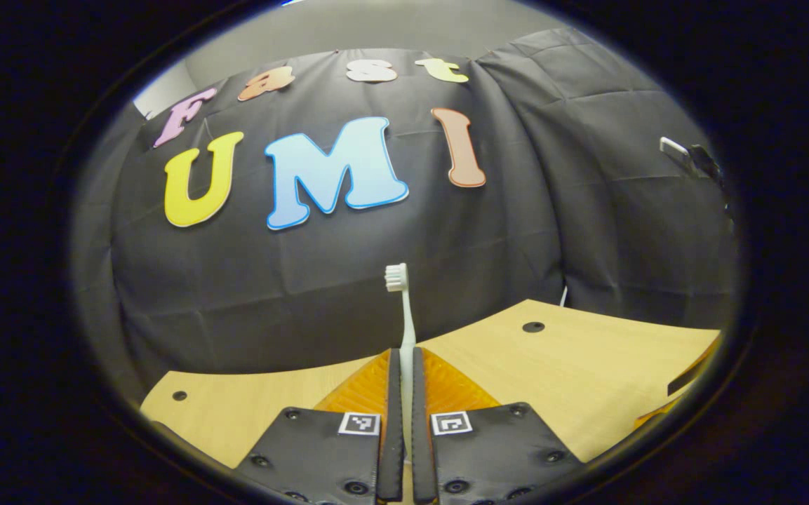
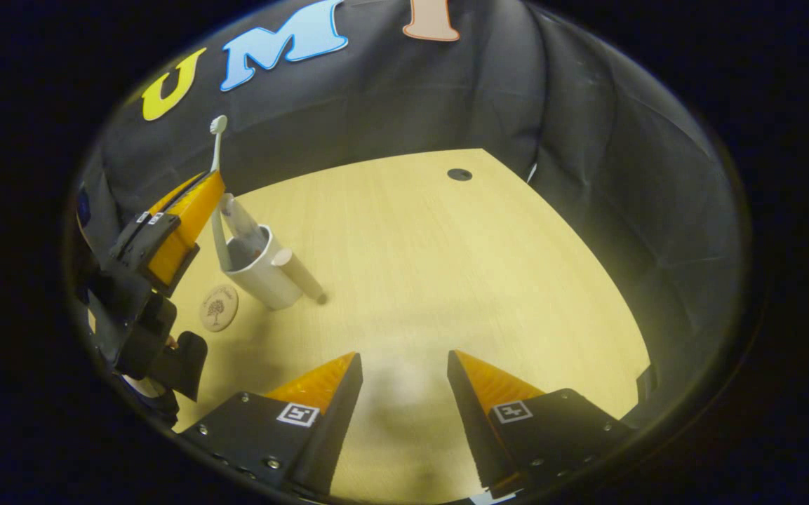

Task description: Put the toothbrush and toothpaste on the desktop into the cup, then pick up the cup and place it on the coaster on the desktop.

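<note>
Toothbrush point(image 1: 406, 330) stands upright, bristles up, handle clamped between the left gripper point(image 1: 405, 365) fingers. In the right gripper view its lower end dips into the white cup point(image 2: 264, 270) at about 9 o'clock on the desk point(image 2: 446, 266). Toothpaste point(image 2: 243, 221) already sits in the cup. Coaster point(image 2: 218, 307) lies just beside the cup, at its 7 o'clock. Right gripper point(image 2: 404, 365) hangs spread wide, holding nothing, over bare wood.
</note>
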